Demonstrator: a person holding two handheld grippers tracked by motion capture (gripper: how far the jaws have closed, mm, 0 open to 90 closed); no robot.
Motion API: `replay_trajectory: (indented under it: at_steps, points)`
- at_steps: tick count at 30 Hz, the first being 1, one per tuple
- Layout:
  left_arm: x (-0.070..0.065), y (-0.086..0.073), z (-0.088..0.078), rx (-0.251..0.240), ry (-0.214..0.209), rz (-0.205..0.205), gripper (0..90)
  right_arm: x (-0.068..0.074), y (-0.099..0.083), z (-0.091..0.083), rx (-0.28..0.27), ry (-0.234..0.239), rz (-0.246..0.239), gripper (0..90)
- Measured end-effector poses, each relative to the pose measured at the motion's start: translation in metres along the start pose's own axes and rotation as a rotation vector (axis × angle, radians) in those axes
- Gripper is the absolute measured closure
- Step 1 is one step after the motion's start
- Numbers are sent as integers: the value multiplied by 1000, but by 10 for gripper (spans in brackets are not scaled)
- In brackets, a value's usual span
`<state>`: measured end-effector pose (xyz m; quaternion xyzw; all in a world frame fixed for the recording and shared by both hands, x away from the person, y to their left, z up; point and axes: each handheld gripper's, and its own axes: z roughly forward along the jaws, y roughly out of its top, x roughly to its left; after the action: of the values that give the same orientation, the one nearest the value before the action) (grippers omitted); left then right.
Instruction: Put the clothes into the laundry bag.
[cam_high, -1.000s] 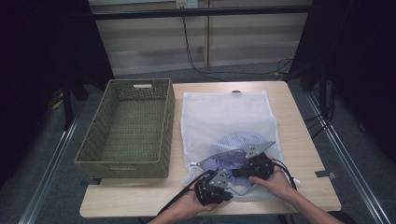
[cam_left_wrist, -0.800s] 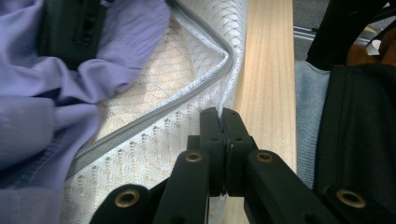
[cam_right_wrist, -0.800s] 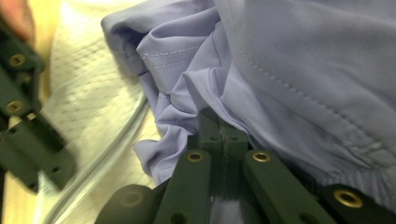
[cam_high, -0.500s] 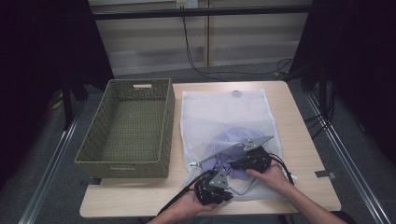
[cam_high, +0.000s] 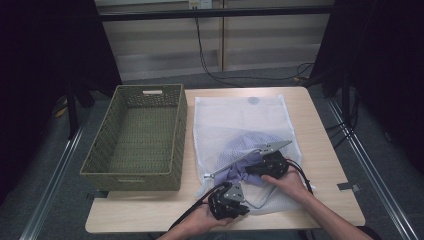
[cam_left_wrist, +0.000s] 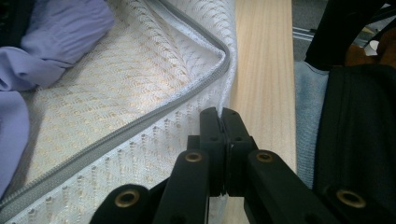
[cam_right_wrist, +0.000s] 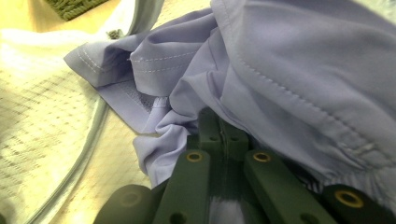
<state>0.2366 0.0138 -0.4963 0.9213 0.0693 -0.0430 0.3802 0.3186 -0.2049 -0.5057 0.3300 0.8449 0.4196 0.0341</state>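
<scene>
Garment going into the mesh bag!

Right gripper (cam_high: 250, 167) has its jaws clamped on the lavender garment (cam_right_wrist: 289, 60), half inside the mesh laundry bag (cam_high: 240, 120) on the desk (cam_high: 320, 125); left gripper (cam_left_wrist: 219, 135) pinches the bag's near zipper edge (bag's long axis runs away from the person). Since a second ago, the right hand has edged deeper bagward.

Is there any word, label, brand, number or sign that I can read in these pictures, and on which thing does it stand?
None can be read.
Mesh laundry bag: a small round grey mark near its far edge, too blurred to read.
Lilac garment: stitching only, no label in sight.
Woven basket: no text.
Small white item on the far wall: too small to read.
</scene>
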Motion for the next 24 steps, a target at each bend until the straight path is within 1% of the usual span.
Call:
replay_trajectory:
  at_steps: [5,6,10,13,15,19,24]
  points:
    - [0,0,0,0,-1,-1,893,-6,4,0,-10,-29,5,880]
    - [1,0,-1,7,-6,0,893,-8,5,1,-11,-34,10,878]
    - [1,0,-1,6,-6,-1,893,-12,6,4,-13,-39,21,877]
    - [1,0,-1,7,-7,-2,893,-15,11,4,-18,-52,14,865]
    - [1,0,-1,8,-5,-1,893,-18,14,4,-30,-56,23,865]
    - [1,0,-1,7,-6,-3,893,-26,18,6,-33,-60,34,873]
    - [1,0,-1,6,-3,-2,893,-32,23,10,-35,-82,45,877]
